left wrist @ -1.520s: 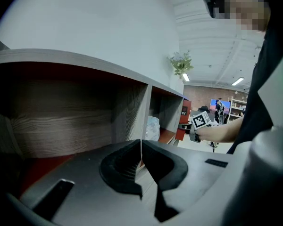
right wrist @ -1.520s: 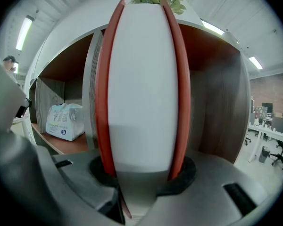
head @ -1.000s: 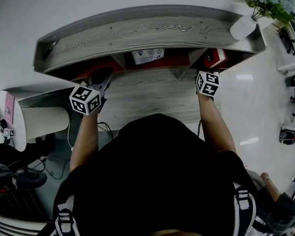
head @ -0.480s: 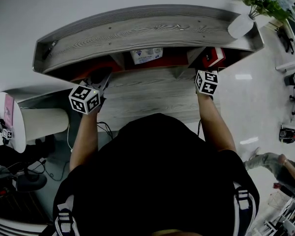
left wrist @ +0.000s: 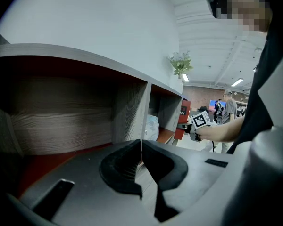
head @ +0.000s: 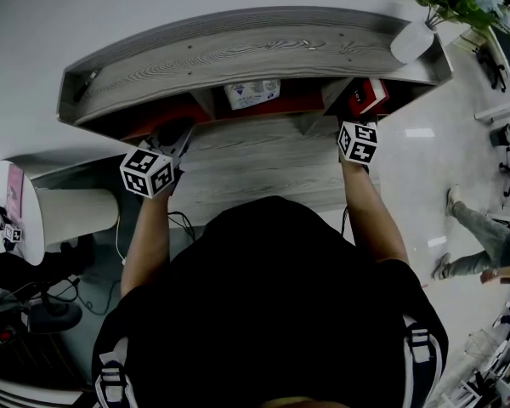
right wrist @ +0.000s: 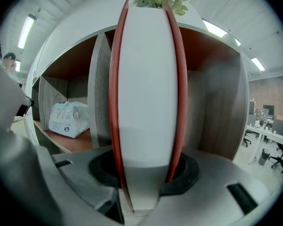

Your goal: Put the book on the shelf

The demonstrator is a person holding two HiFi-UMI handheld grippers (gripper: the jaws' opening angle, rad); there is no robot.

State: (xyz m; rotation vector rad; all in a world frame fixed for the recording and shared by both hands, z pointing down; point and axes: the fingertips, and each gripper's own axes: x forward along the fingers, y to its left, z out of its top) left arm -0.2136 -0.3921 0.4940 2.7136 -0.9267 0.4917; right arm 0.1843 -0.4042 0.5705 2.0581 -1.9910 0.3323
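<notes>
The book [right wrist: 146, 88], red covers around white pages, stands upright between the jaws of my right gripper [right wrist: 144, 173]. The pads touch both covers while the jaws are opening. In the head view the book [head: 370, 99] sits in the right-hand compartment of the grey wood shelf [head: 238, 58], with my right gripper [head: 357, 116] just behind it. My left gripper [head: 174, 136] rests at the shelf's left opening. Its jaws meet in a thin line, and the left gripper [left wrist: 141, 161] holds nothing.
A white plastic package [head: 253, 94] lies in the middle compartment. A white vase with a plant [head: 412, 42] stands on the shelf top at the right. A round white table [head: 17, 211] stands at the left. A person's legs [head: 480, 245] show at the right.
Both grippers and the book stay where they were. A person in the background has walked across the floor at the right.
</notes>
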